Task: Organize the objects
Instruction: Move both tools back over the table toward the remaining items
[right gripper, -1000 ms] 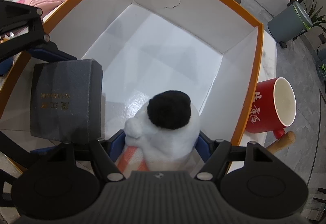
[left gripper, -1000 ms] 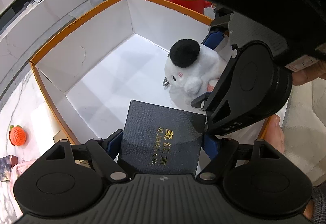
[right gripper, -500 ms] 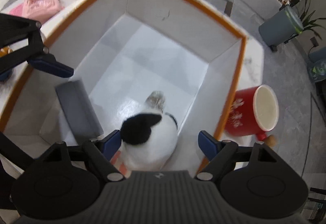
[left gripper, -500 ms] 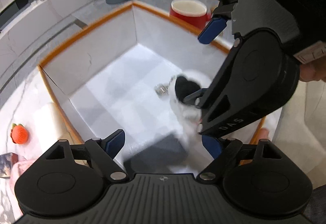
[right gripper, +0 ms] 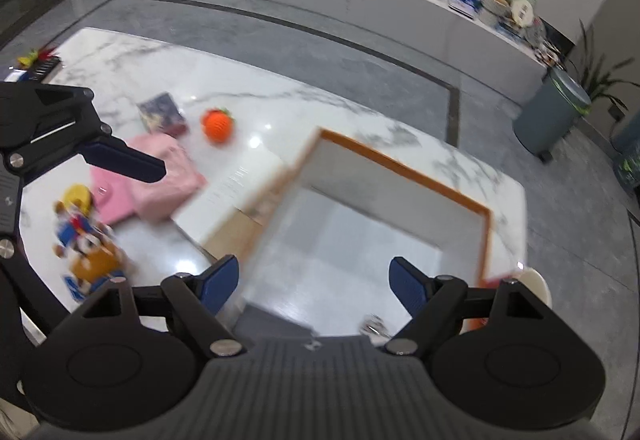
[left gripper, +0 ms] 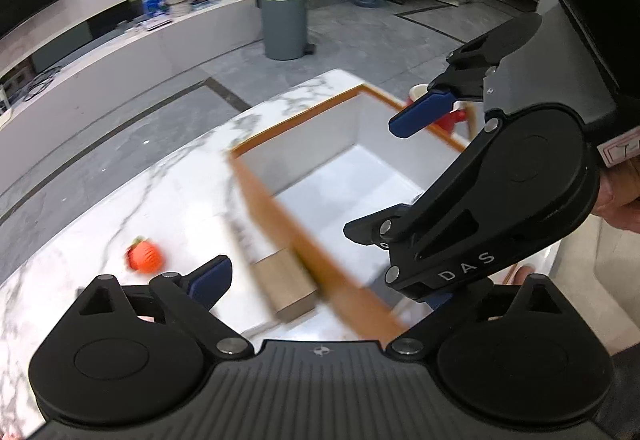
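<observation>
Both tilt steeply down above the orange-rimmed white cardboard box [right gripper: 404, 176] on the marble table [right gripper: 280, 96]; left gripper [left gripper: 320, 280] still widening, empty; right gripper [right gripper: 316, 280] wide, empty, lettered "DAS".

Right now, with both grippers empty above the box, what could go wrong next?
The left gripper, its jaws opening, hangs over the orange box rim; moving sideways low could clip it. The right gripper is close beside it, so they may collide. The round orange toy may roll when grasped.
</observation>
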`<act>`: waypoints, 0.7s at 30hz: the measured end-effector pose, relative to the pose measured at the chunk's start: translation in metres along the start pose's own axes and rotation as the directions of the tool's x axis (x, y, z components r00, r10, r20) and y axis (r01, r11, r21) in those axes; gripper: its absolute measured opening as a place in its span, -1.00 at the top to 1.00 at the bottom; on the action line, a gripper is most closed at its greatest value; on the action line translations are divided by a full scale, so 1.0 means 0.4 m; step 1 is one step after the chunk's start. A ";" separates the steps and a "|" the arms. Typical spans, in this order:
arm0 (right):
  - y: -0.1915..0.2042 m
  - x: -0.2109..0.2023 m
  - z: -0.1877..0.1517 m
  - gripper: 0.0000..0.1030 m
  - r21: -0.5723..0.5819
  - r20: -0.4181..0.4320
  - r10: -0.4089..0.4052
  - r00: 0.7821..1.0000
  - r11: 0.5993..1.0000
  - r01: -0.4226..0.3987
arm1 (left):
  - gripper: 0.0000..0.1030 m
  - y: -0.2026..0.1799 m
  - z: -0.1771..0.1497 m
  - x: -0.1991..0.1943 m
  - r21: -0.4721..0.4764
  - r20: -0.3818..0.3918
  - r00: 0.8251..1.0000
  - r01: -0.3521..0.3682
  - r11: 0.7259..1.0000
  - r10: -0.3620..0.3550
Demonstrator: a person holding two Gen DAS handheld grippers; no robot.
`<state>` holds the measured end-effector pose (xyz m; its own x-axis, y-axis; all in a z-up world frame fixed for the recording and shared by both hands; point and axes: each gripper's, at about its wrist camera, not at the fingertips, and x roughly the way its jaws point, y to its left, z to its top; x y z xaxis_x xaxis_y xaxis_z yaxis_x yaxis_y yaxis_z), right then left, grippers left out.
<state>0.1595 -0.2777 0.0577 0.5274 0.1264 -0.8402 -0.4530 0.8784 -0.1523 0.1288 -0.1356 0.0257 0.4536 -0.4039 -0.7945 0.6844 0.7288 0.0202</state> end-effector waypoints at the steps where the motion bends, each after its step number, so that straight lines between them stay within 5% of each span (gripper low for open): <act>1: 0.023 0.000 0.009 -0.61 -0.012 0.002 0.007 1.000 1.000 -0.007 | -1.00 0.015 -0.013 -0.005 -0.004 0.000 1.000 -0.010 1.000 0.010; 11: 0.201 0.101 0.107 -0.61 -0.079 -0.011 0.065 0.998 0.995 -0.066 | -1.00 0.153 -0.145 -0.066 -0.063 -0.050 0.996 -0.076 0.995 0.073; 21: 0.320 0.228 0.136 -0.62 -0.126 -0.074 0.098 0.992 0.986 -0.107 | -1.00 0.197 -0.304 -0.063 0.153 -0.066 0.998 0.014 0.988 -0.004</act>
<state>0.1886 -0.1288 -0.0102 0.4260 0.1779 -0.8871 -0.5938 0.7947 -0.1258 0.1018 -0.0008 -0.0264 0.4122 -0.3690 -0.8330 0.7700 0.6299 0.1019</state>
